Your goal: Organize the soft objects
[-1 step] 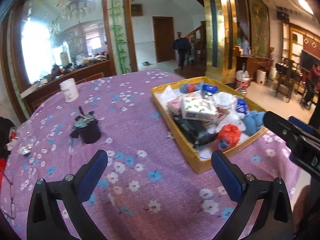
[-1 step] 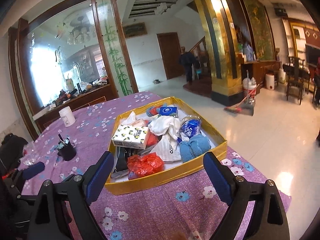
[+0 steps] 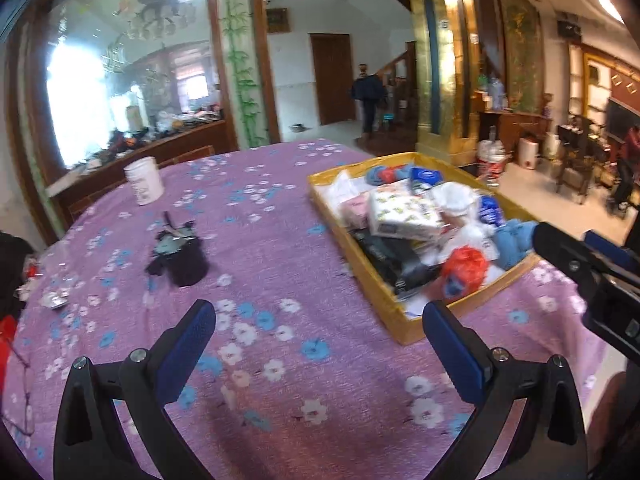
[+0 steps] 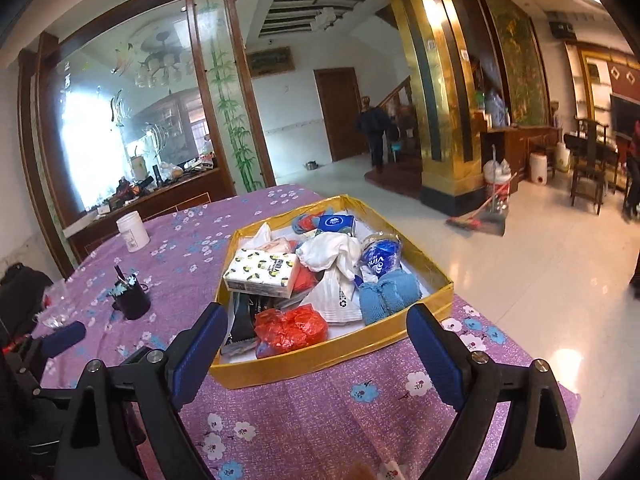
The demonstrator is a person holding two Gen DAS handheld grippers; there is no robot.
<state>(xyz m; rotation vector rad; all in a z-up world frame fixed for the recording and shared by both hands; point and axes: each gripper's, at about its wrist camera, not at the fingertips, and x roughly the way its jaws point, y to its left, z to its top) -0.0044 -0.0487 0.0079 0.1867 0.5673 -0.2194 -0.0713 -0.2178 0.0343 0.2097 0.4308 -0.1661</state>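
- On the left wrist view: left gripper (image 3: 318,330) spread wide, empty, over bare purple tablecloth (image 3: 260,240); yellow tray (image 3: 394,320) of soft items lies off to its right.
- Right wrist view: right gripper (image 4: 316,340) wide, empty, tray (image 4: 332,364) dead ahead, red plastic bag (image 4: 290,326) closest between its fingers.
- Judgement: right arm nearer, should pick first.

Tray (image 4: 336,354) on table's (image 4: 304,428) right w/ tissue pack (image 4: 262,271) inside—cup (image 4: 132,302) to its left.

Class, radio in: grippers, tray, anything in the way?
Left gripper, right gripper open, empty. Soft things heaped in gold tray. Way clear.
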